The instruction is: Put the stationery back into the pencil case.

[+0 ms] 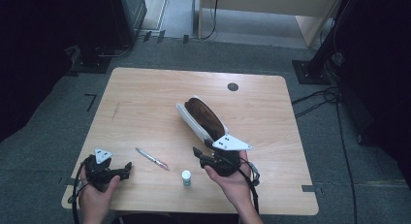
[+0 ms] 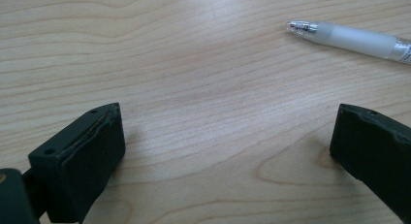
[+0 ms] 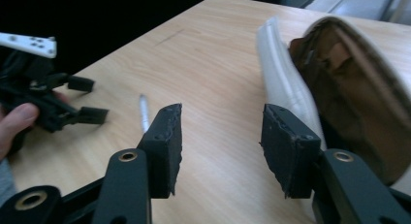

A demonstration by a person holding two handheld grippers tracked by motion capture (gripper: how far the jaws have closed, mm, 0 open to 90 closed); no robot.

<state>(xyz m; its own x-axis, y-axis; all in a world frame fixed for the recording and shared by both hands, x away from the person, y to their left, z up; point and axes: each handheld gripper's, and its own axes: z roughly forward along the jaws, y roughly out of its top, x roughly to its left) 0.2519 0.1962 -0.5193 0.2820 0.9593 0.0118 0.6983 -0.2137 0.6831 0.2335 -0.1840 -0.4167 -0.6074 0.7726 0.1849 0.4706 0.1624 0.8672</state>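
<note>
Matt pale wood-grain table (image 2: 184, 64), frosted plastic pen (image 2: 356, 39), white case (image 3: 283, 78) with seemingly brown cloth lining

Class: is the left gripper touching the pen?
Apart. The left gripper view shows bare wood between the left gripper and the pen.

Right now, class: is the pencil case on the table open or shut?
Open: the pencil case lies with its white edges spread, showing the dark brown lining inside.

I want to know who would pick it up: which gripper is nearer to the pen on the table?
Left. The left gripper sits just left of the pen, jaws open toward it. The right gripper is farther off on the pen's other side, beside the pencil case.
</note>
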